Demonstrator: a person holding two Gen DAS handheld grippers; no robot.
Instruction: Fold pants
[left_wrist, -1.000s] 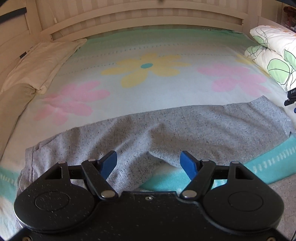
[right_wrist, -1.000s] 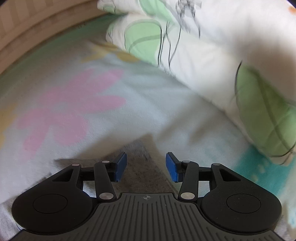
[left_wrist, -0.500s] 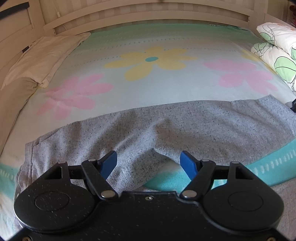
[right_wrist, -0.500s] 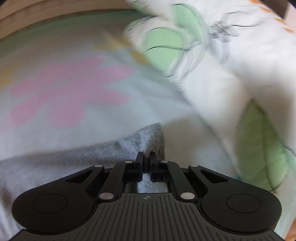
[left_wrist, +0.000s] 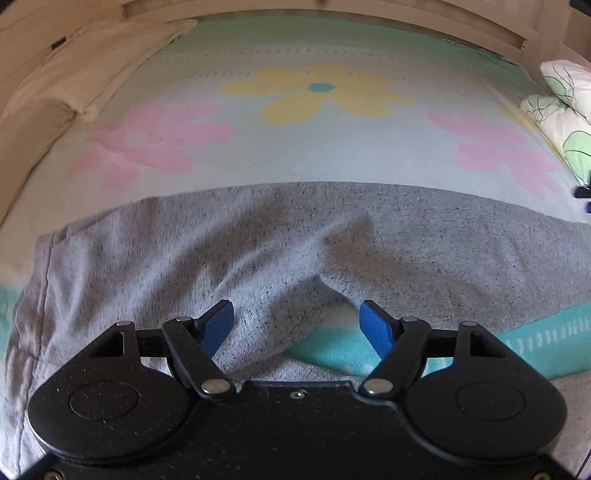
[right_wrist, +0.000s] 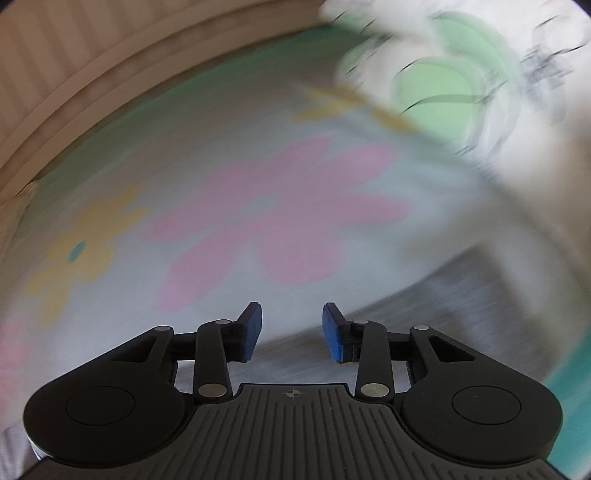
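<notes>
Grey speckled pants (left_wrist: 295, 240) lie spread sideways across the near part of the bed, with a raised crease running through the middle. My left gripper (left_wrist: 297, 325) is open and empty, low over the near edge of the pants where the crotch notch shows the teal sheet. My right gripper (right_wrist: 291, 332) is open and empty in a blurred view. It hovers over the far edge of the pants (right_wrist: 461, 291), whose end corner lies to its right.
The bedsheet (left_wrist: 314, 147) has yellow and pink flowers. A cream pillow (left_wrist: 85, 62) lies at the far left, green-leaf pillows (left_wrist: 565, 107) at the right, also in the right wrist view (right_wrist: 461, 74). A wooden headboard (right_wrist: 92, 66) runs behind.
My right gripper shut on the pants' corner, then opened and let it go while swinging left. My left gripper moved in lower over the pants and stayed open.
</notes>
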